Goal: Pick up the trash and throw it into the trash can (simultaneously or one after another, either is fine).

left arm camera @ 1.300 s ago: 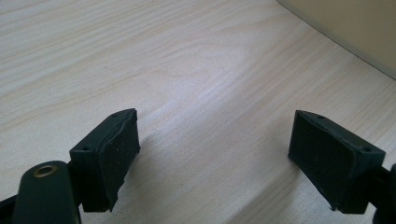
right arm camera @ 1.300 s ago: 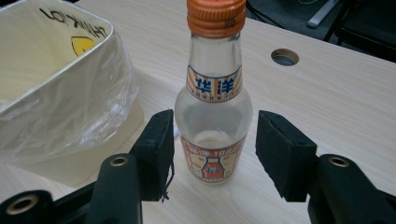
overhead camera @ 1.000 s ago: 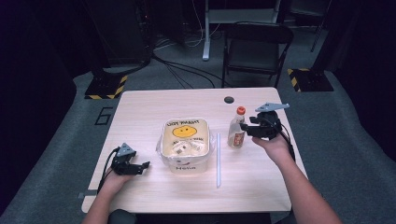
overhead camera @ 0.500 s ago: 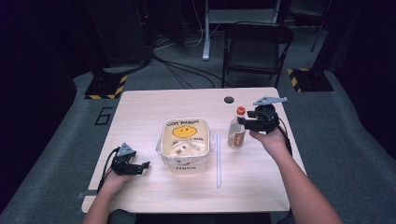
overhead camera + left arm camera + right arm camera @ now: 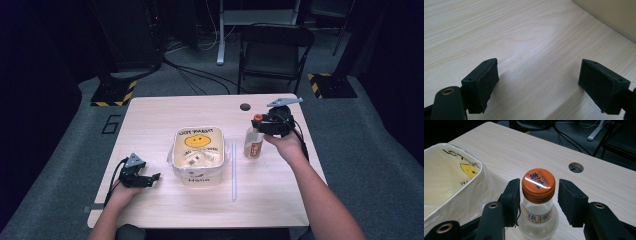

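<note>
while the right tongs (image 5: 537, 200) have been closing round the bottle's (image 5: 537, 217) orange cap (image 5: 538, 183), the left tongs (image 5: 539, 85) gape wide.

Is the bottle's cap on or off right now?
On: the orange cap sits on the upright bottle, between the right gripper pads.

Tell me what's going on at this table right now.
A person holds a gripper in each hand at a wooden table. The right gripper is around the orange cap of a small clear bottle; its jaws have just been closing, with small gaps at the cap, so it isn't gripped yet. The left gripper rests open near the table's front left. Between them sits a plastic-wrapped container with a smiley face, and a straw lies beside it.
</note>
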`<state>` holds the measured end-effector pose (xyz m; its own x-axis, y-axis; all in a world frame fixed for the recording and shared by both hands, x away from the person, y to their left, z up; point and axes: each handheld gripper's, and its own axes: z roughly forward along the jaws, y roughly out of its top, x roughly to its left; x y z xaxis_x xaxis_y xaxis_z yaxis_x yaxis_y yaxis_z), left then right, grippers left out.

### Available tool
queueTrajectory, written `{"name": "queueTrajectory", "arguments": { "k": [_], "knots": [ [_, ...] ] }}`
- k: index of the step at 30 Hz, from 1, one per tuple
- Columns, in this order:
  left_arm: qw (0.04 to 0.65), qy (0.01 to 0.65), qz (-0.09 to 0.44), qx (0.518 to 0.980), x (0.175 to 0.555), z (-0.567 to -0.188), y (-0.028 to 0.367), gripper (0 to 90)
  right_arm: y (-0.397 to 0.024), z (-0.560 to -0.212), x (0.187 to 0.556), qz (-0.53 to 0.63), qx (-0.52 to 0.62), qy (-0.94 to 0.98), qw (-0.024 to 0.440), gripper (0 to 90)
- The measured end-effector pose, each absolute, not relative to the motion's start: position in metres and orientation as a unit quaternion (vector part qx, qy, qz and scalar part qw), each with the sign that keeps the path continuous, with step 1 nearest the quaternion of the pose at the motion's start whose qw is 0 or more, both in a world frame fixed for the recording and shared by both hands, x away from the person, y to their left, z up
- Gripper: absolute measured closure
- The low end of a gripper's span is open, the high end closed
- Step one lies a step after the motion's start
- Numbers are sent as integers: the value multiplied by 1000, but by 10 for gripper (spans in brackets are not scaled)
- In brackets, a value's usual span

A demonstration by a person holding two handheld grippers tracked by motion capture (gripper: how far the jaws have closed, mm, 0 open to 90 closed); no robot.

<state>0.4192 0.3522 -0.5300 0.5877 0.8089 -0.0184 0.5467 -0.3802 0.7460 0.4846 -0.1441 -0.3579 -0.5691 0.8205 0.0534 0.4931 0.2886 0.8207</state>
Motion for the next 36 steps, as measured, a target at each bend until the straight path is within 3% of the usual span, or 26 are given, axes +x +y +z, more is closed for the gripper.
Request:
{"name": "queueTrajectory", "arguments": {
  "k": [9, 36],
  "knots": [
    [366, 415, 179, 813, 419, -530, 352, 161, -140, -356, 488, 419, 417, 782, 199, 611],
    [364, 411, 181, 816, 420, -530, 353, 161, -121, -324, 473, 417, 368, 804, 209, 618]
  ]
}}
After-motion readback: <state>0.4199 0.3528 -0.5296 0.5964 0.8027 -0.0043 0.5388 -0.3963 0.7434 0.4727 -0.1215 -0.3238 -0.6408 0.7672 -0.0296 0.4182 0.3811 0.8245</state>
